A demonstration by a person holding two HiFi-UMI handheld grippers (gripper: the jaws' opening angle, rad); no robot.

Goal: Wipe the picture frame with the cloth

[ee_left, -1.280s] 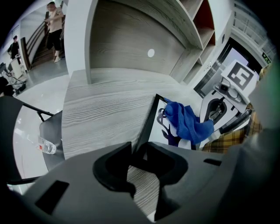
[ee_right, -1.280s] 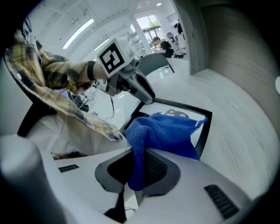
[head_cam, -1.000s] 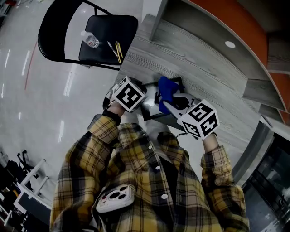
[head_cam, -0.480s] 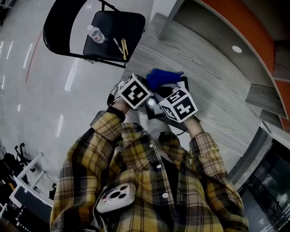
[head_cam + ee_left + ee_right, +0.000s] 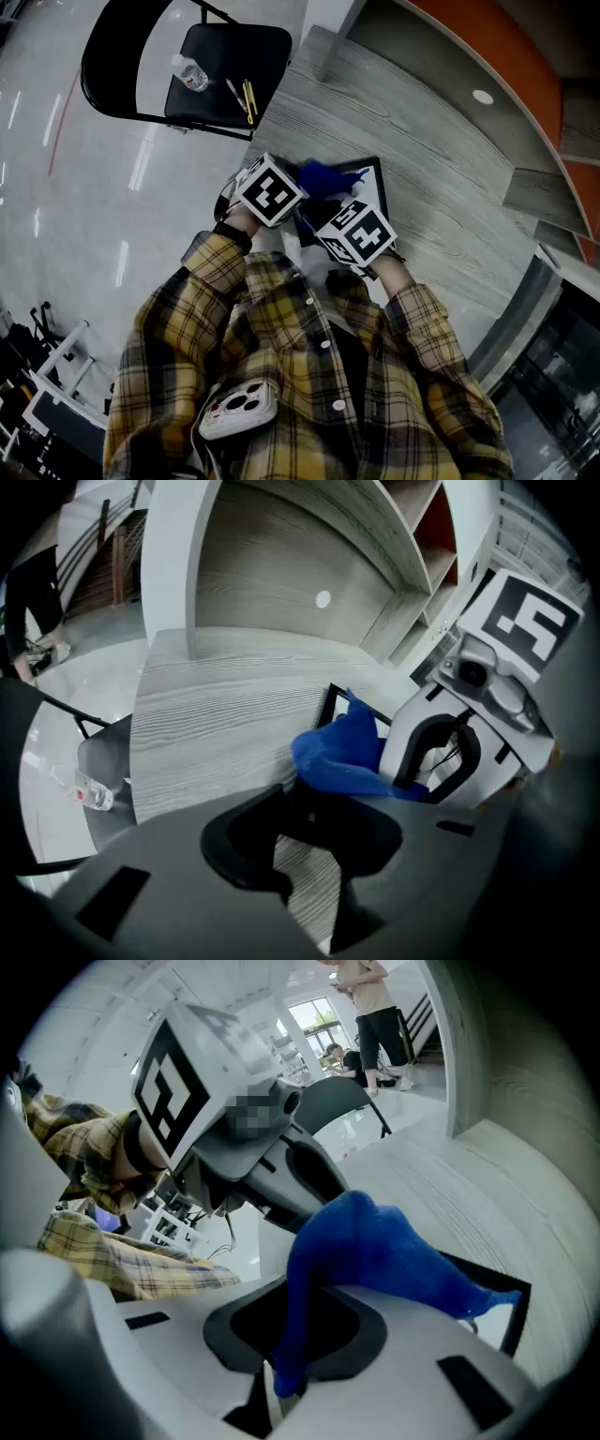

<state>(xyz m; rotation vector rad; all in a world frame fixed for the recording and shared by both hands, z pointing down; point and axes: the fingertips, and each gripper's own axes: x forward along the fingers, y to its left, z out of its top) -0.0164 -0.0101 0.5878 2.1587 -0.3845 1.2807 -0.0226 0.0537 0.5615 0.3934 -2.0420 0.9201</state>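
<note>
A black-edged picture frame (image 5: 373, 183) lies flat on the grey wood-grain table (image 5: 431, 141). My left gripper (image 5: 292, 208) sits at the frame's near left corner; in the left gripper view its jaws (image 5: 302, 803) close on that corner of the frame (image 5: 330, 705). My right gripper (image 5: 281, 1372) is shut on a blue cloth (image 5: 375, 1251), which bunches up out of the jaws and drapes onto the frame (image 5: 511, 1312). In the head view the cloth (image 5: 319, 176) rests on the frame's left part, just beyond both marker cubes. The two grippers are close together.
A black folding chair (image 5: 220, 70) stands past the table's left end, with a water bottle (image 5: 190, 77) and yellow pencils (image 5: 246, 98) on its seat. Shelves with an orange back (image 5: 506, 56) rise behind the table. People stand far off (image 5: 375, 1016).
My right gripper has come down and to the left with the blue cloth, from the frame's middle to beside the left gripper. The left gripper has stayed at the frame's corner.
</note>
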